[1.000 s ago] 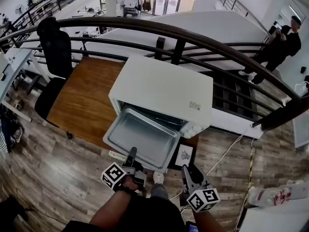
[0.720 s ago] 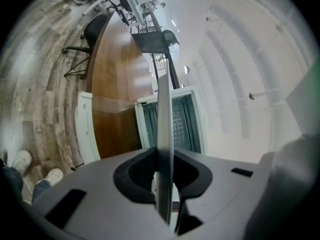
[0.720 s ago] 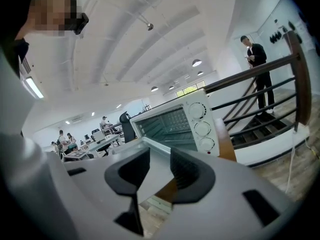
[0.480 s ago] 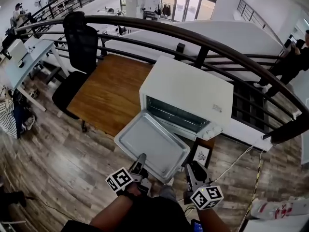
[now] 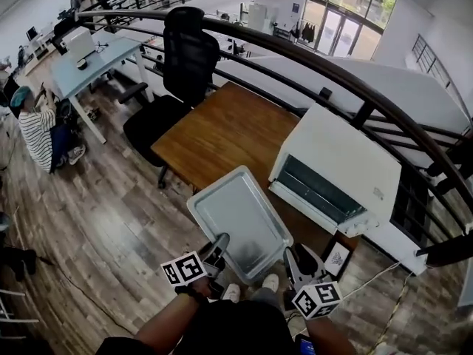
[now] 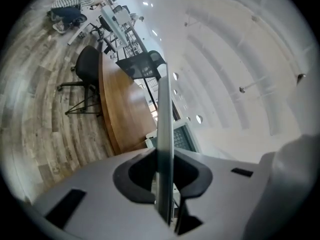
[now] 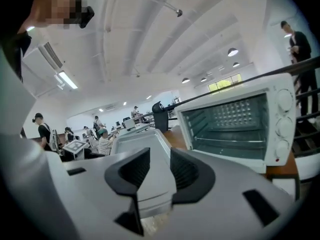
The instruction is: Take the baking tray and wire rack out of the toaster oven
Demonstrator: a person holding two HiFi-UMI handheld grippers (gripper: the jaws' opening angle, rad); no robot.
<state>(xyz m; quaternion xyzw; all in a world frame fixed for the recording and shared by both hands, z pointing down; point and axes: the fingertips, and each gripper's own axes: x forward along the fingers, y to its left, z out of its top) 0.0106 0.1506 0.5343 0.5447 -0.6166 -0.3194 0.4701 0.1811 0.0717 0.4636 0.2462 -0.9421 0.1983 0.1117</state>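
Both grippers hold the grey baking tray (image 5: 236, 217) level in the air, clear of the white toaster oven (image 5: 347, 161), above the table's near edge. My left gripper (image 5: 219, 244) is shut on the tray's near left rim; the left gripper view shows the tray (image 6: 164, 129) edge-on between the pads of the left gripper (image 6: 164, 171). My right gripper (image 5: 294, 259) is shut on the near right corner; the right gripper (image 7: 155, 171) has the tray (image 7: 137, 144) between its pads. The oven (image 7: 280, 119) stands open with the wire rack (image 7: 227, 139) inside.
The oven stands on a wooden table (image 5: 214, 135) against a dark curved railing (image 5: 310, 58). A black office chair (image 5: 185, 58) is behind the table. A seated person (image 5: 37, 128) is at far left, and a printed card (image 5: 336, 256) lies near the oven's base.
The tray has come fully out of the oven and travelled left with both grippers still gripping it. The view has swung left, so the oven now sits at the right.
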